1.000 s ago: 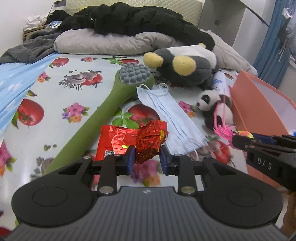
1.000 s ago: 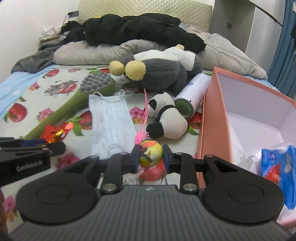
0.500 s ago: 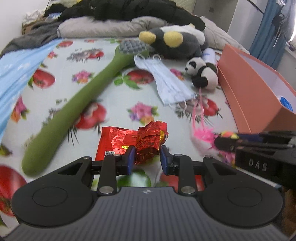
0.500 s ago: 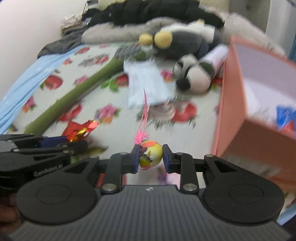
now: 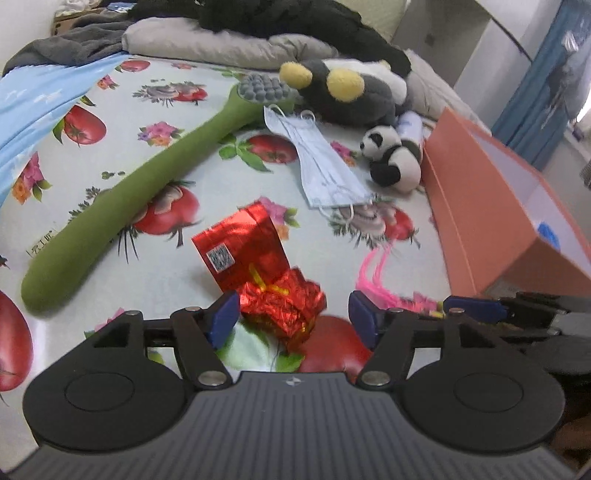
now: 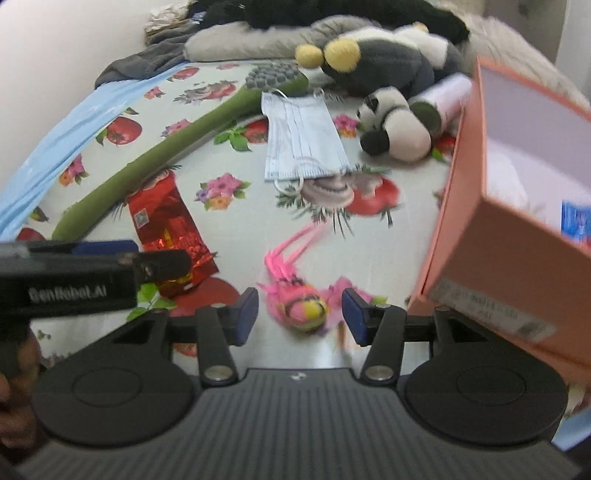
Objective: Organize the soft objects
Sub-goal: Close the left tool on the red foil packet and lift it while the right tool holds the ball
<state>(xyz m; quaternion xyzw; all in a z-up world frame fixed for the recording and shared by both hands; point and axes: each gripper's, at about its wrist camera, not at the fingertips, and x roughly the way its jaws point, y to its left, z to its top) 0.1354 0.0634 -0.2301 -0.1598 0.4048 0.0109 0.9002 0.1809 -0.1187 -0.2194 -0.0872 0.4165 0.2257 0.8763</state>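
Note:
A crumpled red foil packet (image 5: 258,269) lies on the flowered bedsheet (image 5: 166,96), between the blue pads of my left gripper (image 5: 290,320), whose jaws are opening and no longer press it. The same red foil packet (image 6: 166,236) shows left in the right wrist view. A pink feathered toy with a yellow ball (image 6: 299,306) rests on the sheet between the pads of my right gripper (image 6: 300,316), which is also opening and clear of it. Farther back lie a small panda plush (image 5: 391,160), a blue face mask (image 5: 325,170), a long green plush stick (image 5: 147,184) and a big grey plush (image 5: 343,92).
An open orange box (image 5: 491,206) stands on the right, holding a blue packet (image 6: 576,221). A white can (image 6: 443,99) lies beside the panda. Pillows and dark clothes (image 5: 258,22) pile up at the head of the bed. A light blue cloth (image 5: 33,99) covers the left.
Both grippers came back toward the near part of the bed, then opened. The red packet and the pink toy dropped from the pads onto the sheet.

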